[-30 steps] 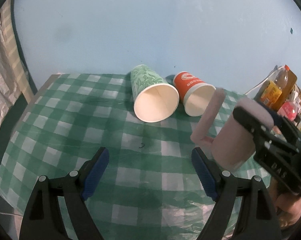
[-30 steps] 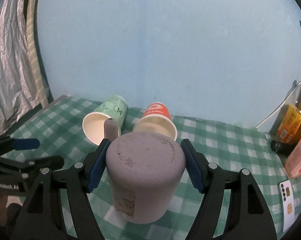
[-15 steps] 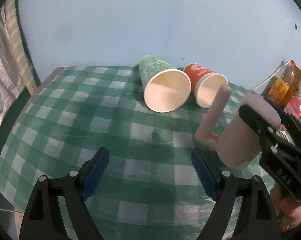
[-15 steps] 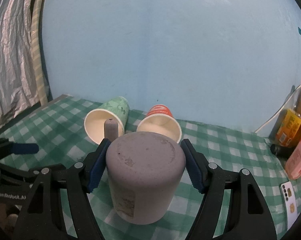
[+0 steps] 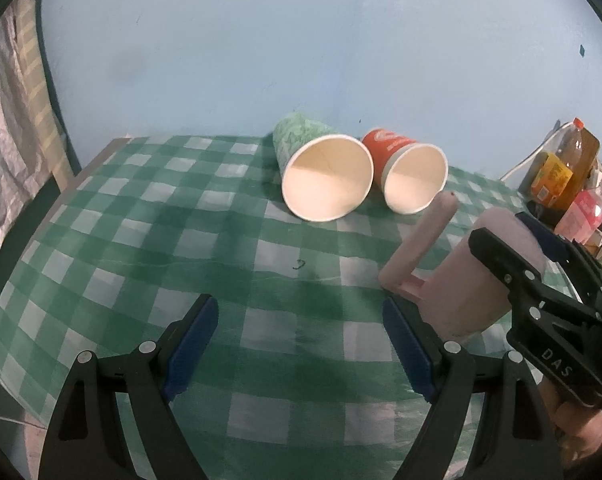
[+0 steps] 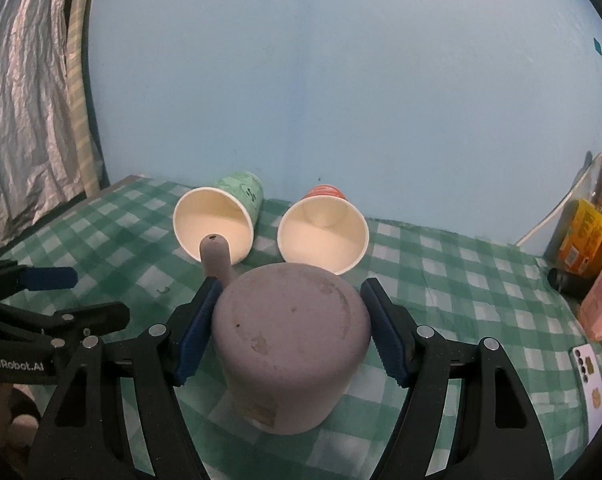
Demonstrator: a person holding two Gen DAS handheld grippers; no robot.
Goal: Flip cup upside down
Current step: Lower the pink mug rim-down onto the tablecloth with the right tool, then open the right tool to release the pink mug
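A pink mug [image 6: 293, 340] with a handle sits between my right gripper's [image 6: 291, 332] blue pads, base up and mouth toward the tablecloth. The pads press its sides. In the left wrist view the mug [image 5: 465, 280] is at the right, tilted, its handle [image 5: 421, 248] pointing left and up, its lower rim near or on the cloth. My left gripper [image 5: 301, 348] is open and empty, low over the green checked tablecloth [image 5: 141, 240], left of the mug.
A green paper cup [image 5: 321, 172] and an orange paper cup [image 5: 409, 172] lie on their sides at the back, mouths toward me. Bottles and a pink carton [image 6: 593, 240] stand at the right edge. A phone [image 6: 591, 376] lies at the right.
The mug in my right gripper has come lower toward the cloth. My left gripper has shifted a little to the left; the paper cups now sit further right in its view.
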